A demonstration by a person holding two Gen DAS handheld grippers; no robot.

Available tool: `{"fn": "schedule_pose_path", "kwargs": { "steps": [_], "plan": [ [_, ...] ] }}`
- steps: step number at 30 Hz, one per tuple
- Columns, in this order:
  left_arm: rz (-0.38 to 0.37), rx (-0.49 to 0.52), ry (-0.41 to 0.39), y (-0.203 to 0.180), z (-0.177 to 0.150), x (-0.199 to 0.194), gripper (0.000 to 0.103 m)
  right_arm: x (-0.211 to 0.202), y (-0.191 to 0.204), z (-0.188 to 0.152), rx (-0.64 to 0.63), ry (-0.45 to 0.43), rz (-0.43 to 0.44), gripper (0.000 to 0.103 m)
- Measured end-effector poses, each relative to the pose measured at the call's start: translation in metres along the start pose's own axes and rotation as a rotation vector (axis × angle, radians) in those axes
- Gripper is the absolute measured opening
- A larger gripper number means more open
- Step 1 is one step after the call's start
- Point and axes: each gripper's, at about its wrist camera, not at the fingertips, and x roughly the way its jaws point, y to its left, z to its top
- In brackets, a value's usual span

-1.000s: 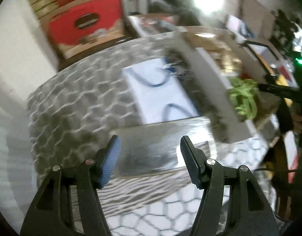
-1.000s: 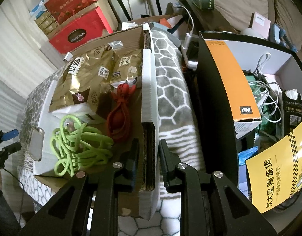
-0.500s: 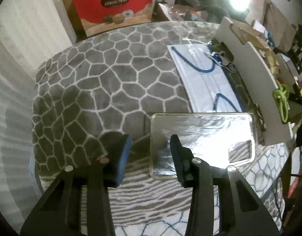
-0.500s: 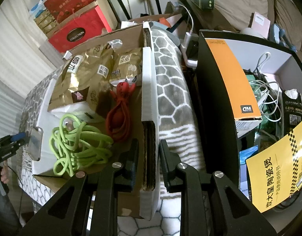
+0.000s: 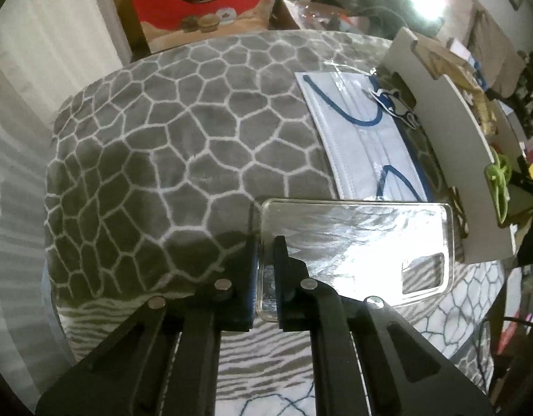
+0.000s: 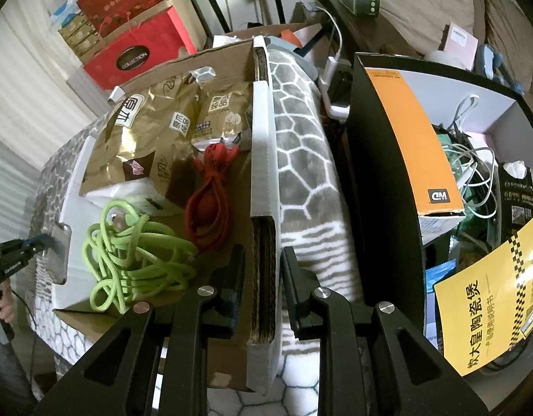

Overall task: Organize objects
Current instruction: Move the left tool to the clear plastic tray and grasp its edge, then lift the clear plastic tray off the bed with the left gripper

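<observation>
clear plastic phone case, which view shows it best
The left wrist view: the clear plastic phone case fills the foreground, camera cutout visible, its edge between the closing left gripper jaws. The right wrist view shows it only small and edge-on at far left.

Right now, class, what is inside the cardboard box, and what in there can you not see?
Inside the box: gold pouches, a red cable, a green cord and something white mostly hidden under the pouches. What lies beneath them cannot be seen.
</observation>
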Motion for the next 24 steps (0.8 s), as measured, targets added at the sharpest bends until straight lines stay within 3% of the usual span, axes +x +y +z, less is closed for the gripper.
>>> {"fn": "schedule_pose_path", "kwargs": {
  "steps": [4, 6, 7, 8, 10, 12, 16, 24],
  "plan": [
    [0.020, 0.015, -0.005, -0.001, -0.001, 0.000, 0.012, 0.002, 0.002, 0.000, -0.002, 0.002, -0.002, 0.022],
    [0.057, 0.025, -0.008, -0.002, 0.000, 0.000, 0.028, 0.002, 0.001, 0.000, -0.003, 0.006, -0.002, 0.022],
    [0.060, 0.026, -0.008, -0.002, 0.000, 0.001, 0.028, 0.003, 0.001, 0.000, -0.002, 0.008, -0.001, 0.022],
    [0.050, 0.022, -0.007, -0.002, 0.000, 0.001, 0.028, 0.003, 0.001, 0.000, -0.001, 0.008, -0.002, 0.022],
    [-0.003, 0.003, 0.006, 0.000, 0.001, 0.001, 0.012, 0.003, 0.001, 0.000, 0.000, 0.008, -0.001, 0.023],
    [-0.002, -0.011, 0.006, 0.001, 0.002, 0.001, 0.003, 0.003, 0.000, 0.000, -0.001, 0.008, 0.000, 0.023],
    [-0.126, -0.127, 0.008, 0.017, 0.000, -0.003, 0.003, 0.003, 0.000, 0.000, -0.001, 0.008, 0.002, 0.023],
    [-0.291, -0.260, 0.003, 0.038, 0.000, -0.018, 0.004, 0.003, -0.001, 0.001, 0.003, 0.007, 0.006, 0.023]
  ]
}}
